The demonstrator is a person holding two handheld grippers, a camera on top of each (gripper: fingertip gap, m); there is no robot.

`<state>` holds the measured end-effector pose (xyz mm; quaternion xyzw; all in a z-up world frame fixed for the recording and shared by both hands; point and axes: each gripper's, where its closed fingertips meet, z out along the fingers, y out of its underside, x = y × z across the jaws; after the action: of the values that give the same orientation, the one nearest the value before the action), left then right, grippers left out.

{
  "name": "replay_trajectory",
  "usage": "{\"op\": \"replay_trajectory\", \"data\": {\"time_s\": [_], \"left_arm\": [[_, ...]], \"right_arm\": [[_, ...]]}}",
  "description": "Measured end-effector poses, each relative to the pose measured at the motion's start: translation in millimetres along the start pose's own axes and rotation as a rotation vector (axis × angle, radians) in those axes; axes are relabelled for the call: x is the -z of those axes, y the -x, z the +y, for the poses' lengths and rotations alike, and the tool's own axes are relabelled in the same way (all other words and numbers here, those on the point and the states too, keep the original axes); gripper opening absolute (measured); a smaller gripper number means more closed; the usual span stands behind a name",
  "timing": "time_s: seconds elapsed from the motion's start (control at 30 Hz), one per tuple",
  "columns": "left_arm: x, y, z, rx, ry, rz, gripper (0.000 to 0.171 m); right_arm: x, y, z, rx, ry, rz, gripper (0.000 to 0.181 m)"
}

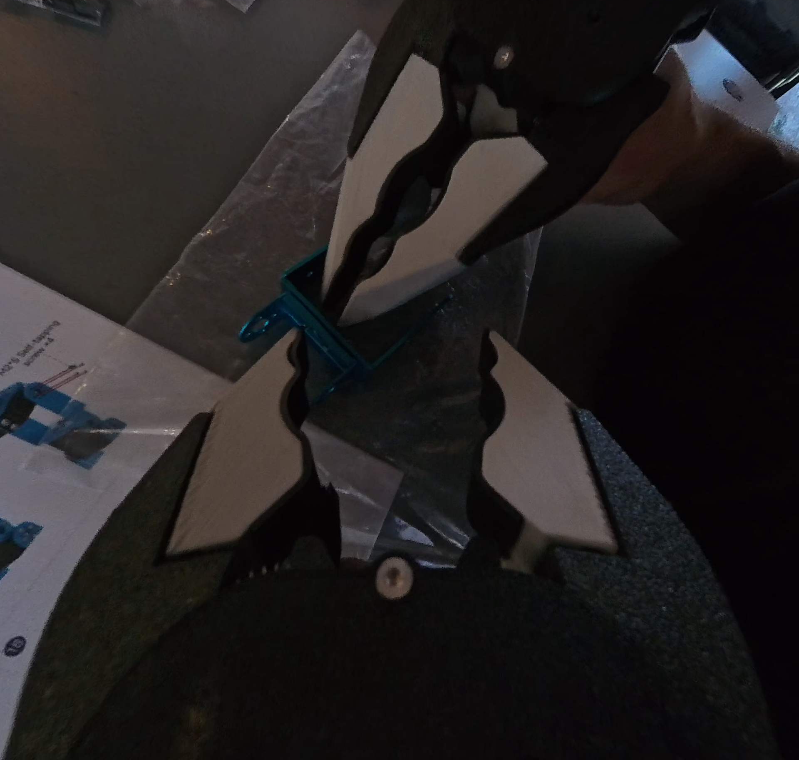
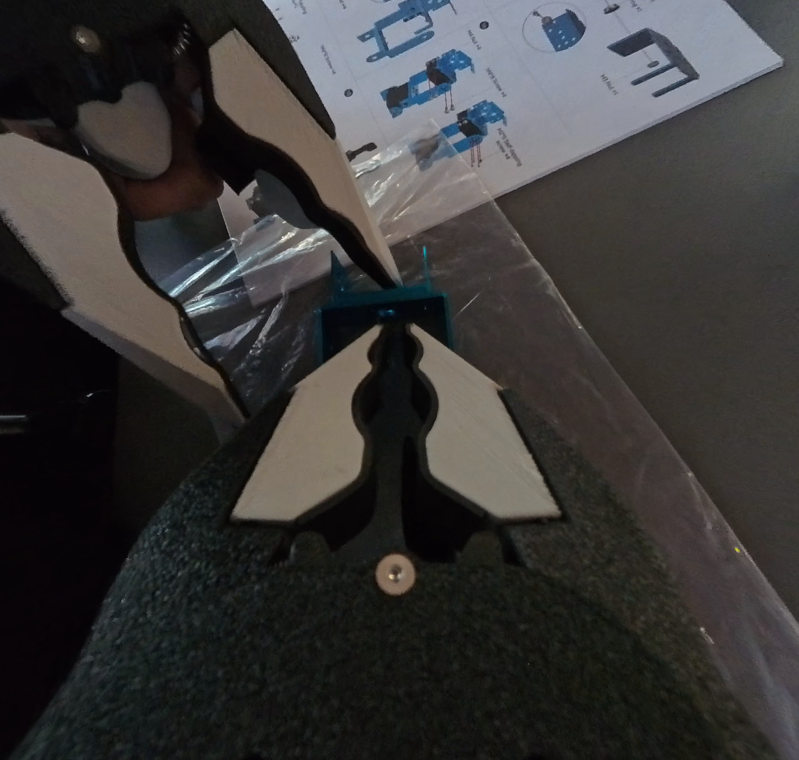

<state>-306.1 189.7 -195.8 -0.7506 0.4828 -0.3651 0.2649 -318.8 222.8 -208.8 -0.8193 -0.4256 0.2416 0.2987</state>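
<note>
Tongs of the right gripper (image 2: 394,324) are seen clenched on a blue metal bracket (image 1: 333,345) resting on a clear plastic sheet (image 1: 242,220) beside an instruction sheet (image 2: 540,69), while the left gripper (image 1: 391,341) is held spread wide, one finger (image 1: 255,436) touching the bracket's edge.

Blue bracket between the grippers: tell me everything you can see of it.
The blue bracket is a thin, glossy, metal-looking frame of bent strips with small holes and a rounded tab with a hole. It sits over the clear plastic bag. The right gripper is shut on one edge; the left gripper is open around it.
</note>
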Motion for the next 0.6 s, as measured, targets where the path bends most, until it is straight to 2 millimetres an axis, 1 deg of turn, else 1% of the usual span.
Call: {"op": "replay_trajectory", "data": {"time_s": [0.13,0.4,0.5,0.6], "left_arm": [[-0.6,-3.1,-1.3,-0.009,0.0,0.01,0.08],[-0.5,-2.3,0.0,-0.019,0.0,-0.006,0.082],[0.4,-2.4,0.6,-0.012,-0.003,-0.004,0.082],[1.5,-2.1,2.2,-0.004,-0.007,-0.005,0.082]], "right_arm": [[-0.9,1.2,-3.5,0.026,-0.011,0.006,0.009],[-3.3,3.2,-5.1,0.055,-0.01,0.001,0.011],[-2.2,3.6,-3.8,0.059,-0.002,0.001,0.011],[-0.7,5.0,2.1,0.076,0.029,-0.011,0.012]]}}
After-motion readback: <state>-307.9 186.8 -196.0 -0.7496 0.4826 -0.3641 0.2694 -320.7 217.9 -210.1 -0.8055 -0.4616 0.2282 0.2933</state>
